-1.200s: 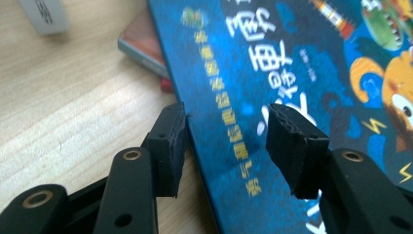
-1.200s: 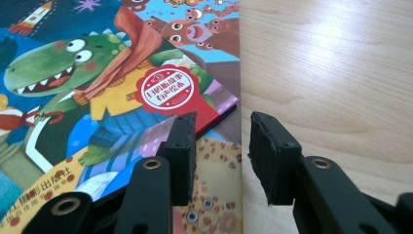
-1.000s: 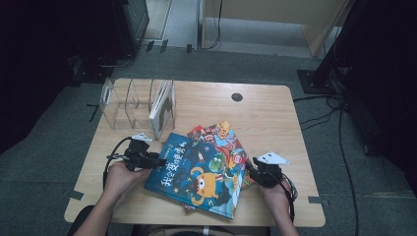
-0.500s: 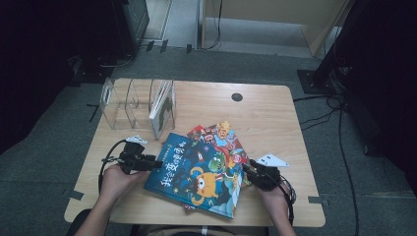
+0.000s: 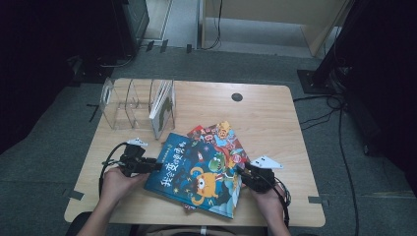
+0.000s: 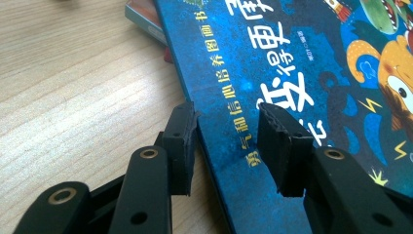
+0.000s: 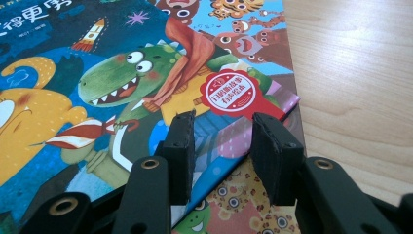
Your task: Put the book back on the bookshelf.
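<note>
The blue picture book (image 5: 199, 175) lies at the worktop's (image 5: 275, 113) six o'clock atop other books. The left claw (image 5: 158, 166), just been closing, straddles its nine-o'clock spine edge without pinching; the right claw (image 5: 242, 173) gapes half-open at three o'clock. Both should bite squarely before lifting.

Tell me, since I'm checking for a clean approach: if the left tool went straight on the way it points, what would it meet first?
Probably the blue picture book: the left tool already straddles its near edge, jaws just closing but not pressing. Depth is hard to judge.
</note>
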Motion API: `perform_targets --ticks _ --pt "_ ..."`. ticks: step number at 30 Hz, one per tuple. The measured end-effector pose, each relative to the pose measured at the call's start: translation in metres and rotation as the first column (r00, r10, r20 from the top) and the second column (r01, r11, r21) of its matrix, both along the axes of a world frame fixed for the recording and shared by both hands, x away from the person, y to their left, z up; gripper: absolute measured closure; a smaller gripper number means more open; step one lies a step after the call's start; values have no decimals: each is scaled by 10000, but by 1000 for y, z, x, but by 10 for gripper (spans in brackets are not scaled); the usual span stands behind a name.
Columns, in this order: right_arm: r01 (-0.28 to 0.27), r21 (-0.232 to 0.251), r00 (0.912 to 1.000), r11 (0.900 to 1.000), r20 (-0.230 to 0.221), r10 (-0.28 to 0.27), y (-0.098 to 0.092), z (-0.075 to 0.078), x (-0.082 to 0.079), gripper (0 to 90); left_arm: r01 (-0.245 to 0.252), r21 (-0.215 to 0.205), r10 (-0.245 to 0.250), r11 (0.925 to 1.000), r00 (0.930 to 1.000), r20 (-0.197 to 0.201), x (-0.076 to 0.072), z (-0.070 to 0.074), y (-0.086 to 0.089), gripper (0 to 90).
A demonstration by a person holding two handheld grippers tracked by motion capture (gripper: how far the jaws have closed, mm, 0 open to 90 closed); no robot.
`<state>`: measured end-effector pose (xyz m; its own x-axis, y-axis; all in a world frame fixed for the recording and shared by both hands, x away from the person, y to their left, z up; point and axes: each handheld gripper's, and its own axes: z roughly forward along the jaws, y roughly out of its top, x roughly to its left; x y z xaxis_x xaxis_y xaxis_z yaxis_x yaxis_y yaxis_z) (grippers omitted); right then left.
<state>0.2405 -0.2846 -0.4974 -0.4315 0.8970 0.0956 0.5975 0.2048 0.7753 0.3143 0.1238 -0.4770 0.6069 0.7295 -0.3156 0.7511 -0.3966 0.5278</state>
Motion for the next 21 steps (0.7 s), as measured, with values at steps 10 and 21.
perform_targets --ticks 10,21 --pt "30 -80 10000 10000 -29 -30 -10 2 -2 676 122 -234 -124 9997 9999 -69 0 1 5 593" --pt "64 -412 9995 9991 -303 -77 -12 0 -6 804 -51 -57 50 10000 9999 -118 -1 0 1 594"
